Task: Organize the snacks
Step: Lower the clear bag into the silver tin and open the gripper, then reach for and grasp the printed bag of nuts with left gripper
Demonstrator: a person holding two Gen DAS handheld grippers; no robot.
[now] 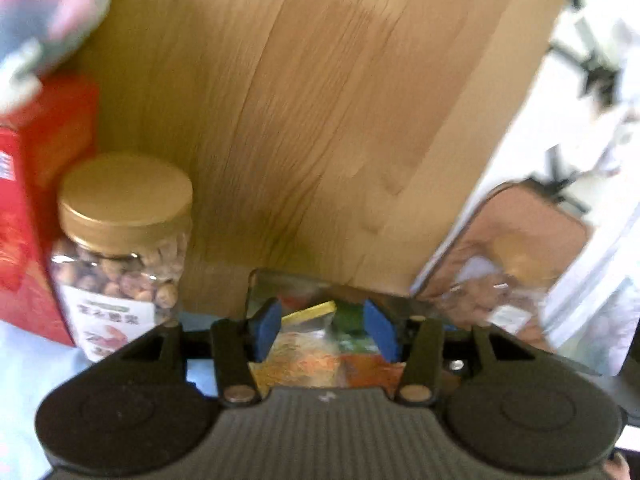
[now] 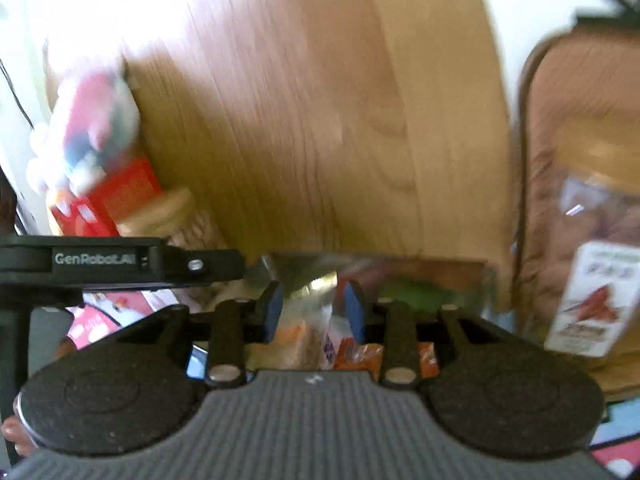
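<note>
Surface: pale wood-grain table (image 1: 320,120) fills the upper middle of both views; both are motion-blurred.
Nut jar: clear jar (image 1: 120,252) with a gold lid stands upright at lower left of the left wrist view, filled with round brown nuts, touching a red box (image 1: 36,208) on its left.
Pouch above box: a soft red and grey bag (image 1: 52,12) sits in the upper left corner; too blurred to tell what it is.
Tan container: a brown soft-sided case (image 2: 560,128) at the right of the right wrist view holds a second clear jar (image 2: 596,248) of nuts, tilted, its label facing out.
Snack packet: a foil-edged packet (image 1: 320,344) with yellow, orange and green print lies low in the middle of each view, between the jar and the tan case.
Left gripper (image 1: 324,330): blue pads sit on either side of the packet; whether they press it I cannot tell.
Right gripper (image 2: 314,312): pads are close together with the packet's crinkled film between them, clamped on it.
Open room: bare wood lies above the packet; the table edge runs down the right of it.
Only in right view: the left gripper's black arm, marked GenRobot.AI, crosses at mid left.
</note>
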